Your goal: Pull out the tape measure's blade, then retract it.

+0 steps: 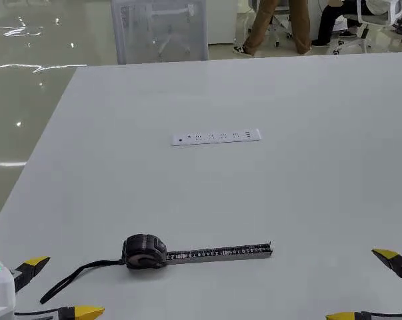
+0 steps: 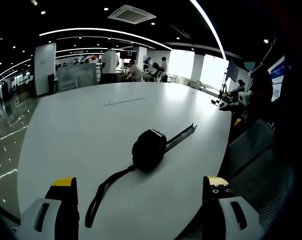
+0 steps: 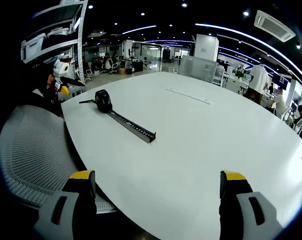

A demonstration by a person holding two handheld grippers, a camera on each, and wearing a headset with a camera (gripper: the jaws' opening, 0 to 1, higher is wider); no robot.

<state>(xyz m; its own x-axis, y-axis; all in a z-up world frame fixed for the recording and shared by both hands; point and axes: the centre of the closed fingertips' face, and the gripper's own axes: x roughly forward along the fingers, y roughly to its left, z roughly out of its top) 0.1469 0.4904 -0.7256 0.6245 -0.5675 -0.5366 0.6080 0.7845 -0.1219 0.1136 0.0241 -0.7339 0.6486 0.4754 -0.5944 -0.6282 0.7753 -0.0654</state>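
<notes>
Your tape measure [image 1: 145, 252] lies on the white table [image 1: 307, 187] with its blade [image 1: 221, 252] out, and both claws are off it.

In the head view the black case sits lower left of centre. The blade runs flat to the right, ending near bottom centre, and the wrist strap [image 1: 74, 275] trails toward the lower-left corner. Your left gripper [image 1: 61, 287] sits at bottom left near the strap, jaws spread wide and empty. Your right gripper [image 1: 363, 285] is at bottom right, likewise agape, well apart from the blade tip. A power strip [image 1: 217, 137] lies above centre.
</notes>
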